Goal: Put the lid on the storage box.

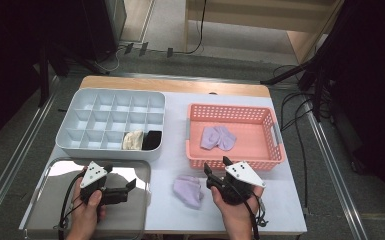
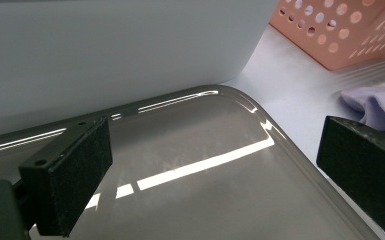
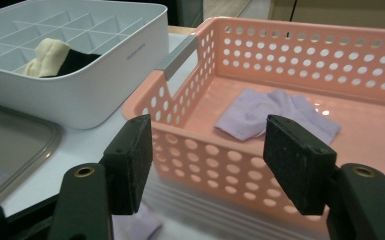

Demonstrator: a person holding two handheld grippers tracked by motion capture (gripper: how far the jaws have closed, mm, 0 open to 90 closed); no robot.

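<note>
Your right gripper [image 1: 216,169], jaws spread and empty, faces the pink basket [image 3: 300,172] at twelve o'clock, ready for its lilac sock [image 3: 275,116]; left gripper [image 1: 130,187] waits, jaws spread, above the tray [image 2: 190,200].

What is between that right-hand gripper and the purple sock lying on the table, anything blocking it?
Nothing visible blocks it. The lilac sock lies on bare table just left of the right gripper, in front of the pink basket. The gripper's fingers stand open with nothing between them, pointing over the basket's near wall, so the sock sits beside and below them.
</note>
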